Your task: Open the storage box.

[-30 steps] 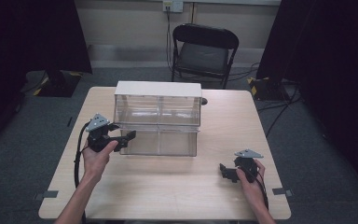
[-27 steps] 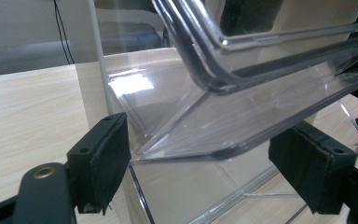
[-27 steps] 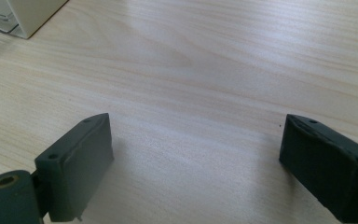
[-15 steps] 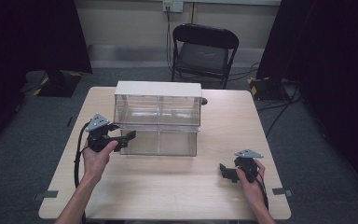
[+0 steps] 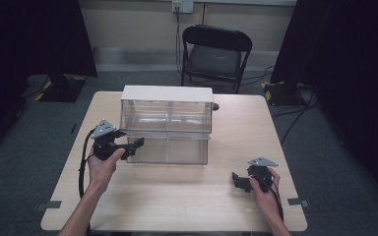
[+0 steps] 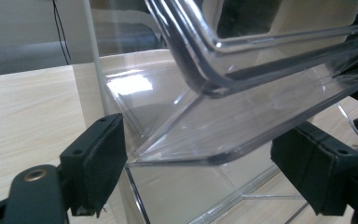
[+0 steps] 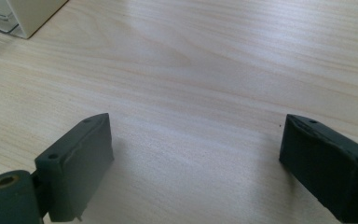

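A clear plastic drawer cabinet [image 5: 166, 115] with a white top stands at the back middle of the wooden table [image 5: 177, 196]. Its lower drawer [image 5: 170, 150] sticks out toward me. My left gripper [image 5: 137, 146] is at that drawer's left front corner. In the left gripper view the left gripper [image 6: 205, 168] is open, and the drawer's clear front lip [image 6: 242, 126] lies between its black pads [image 6: 98, 163] without being pinched. My right gripper [image 5: 237, 181] rests low on the table's front right. In its own view the right gripper [image 7: 200, 163] stands open over bare wood.
A black folding chair [image 5: 215, 54] stands behind the table on grey carpet. Cables run along the floor at the back right. The cabinet's white corner [image 7: 28, 14] appears far off in the right gripper view. Bare tabletop [image 7: 205, 70] lies between the two grippers.
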Available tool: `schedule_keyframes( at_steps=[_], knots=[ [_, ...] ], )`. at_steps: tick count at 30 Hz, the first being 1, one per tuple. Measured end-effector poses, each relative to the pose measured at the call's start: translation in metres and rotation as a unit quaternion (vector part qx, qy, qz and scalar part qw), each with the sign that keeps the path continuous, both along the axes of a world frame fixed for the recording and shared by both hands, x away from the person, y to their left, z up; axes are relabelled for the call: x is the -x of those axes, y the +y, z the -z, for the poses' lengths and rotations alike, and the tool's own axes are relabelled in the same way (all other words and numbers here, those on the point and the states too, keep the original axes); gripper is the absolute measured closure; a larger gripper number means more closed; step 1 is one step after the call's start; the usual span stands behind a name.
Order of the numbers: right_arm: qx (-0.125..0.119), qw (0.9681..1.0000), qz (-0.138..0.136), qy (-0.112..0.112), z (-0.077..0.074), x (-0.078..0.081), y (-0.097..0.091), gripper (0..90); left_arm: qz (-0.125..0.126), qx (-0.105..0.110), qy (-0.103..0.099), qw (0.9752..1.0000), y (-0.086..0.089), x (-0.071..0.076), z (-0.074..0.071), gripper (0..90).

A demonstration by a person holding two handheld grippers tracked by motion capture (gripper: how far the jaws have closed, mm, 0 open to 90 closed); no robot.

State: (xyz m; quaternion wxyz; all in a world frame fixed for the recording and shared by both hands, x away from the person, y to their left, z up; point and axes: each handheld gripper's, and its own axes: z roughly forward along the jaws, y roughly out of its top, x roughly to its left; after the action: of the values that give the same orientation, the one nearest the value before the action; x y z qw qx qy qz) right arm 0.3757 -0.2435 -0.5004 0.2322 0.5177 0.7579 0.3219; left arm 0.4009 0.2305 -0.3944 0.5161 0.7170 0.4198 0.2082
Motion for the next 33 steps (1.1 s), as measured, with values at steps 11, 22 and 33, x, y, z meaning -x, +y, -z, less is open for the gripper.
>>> schedule_keyframes(
  at_steps=[11,22,33],
  knots=[
    [0.000,1.0000,-0.001,0.000,0.0000,-0.0001,0.0000,8.8,-0.001,0.002,0.001,1.0000,-0.0010,0.0004,-0.0006,17.0],
    [0.000,1.0000,-0.001,0.000,0.0000,-0.0001,0.0000,8.8,0.000,0.000,-0.001,1.0000,-0.0010,0.0002,-0.0008,16.3],
    [0.000,1.0000,0.000,0.000,0.0000,0.0000,0.0000,8.8,-0.001,0.001,-0.001,1.0000,-0.0016,0.0000,-0.0009,15.7]
  ],
)
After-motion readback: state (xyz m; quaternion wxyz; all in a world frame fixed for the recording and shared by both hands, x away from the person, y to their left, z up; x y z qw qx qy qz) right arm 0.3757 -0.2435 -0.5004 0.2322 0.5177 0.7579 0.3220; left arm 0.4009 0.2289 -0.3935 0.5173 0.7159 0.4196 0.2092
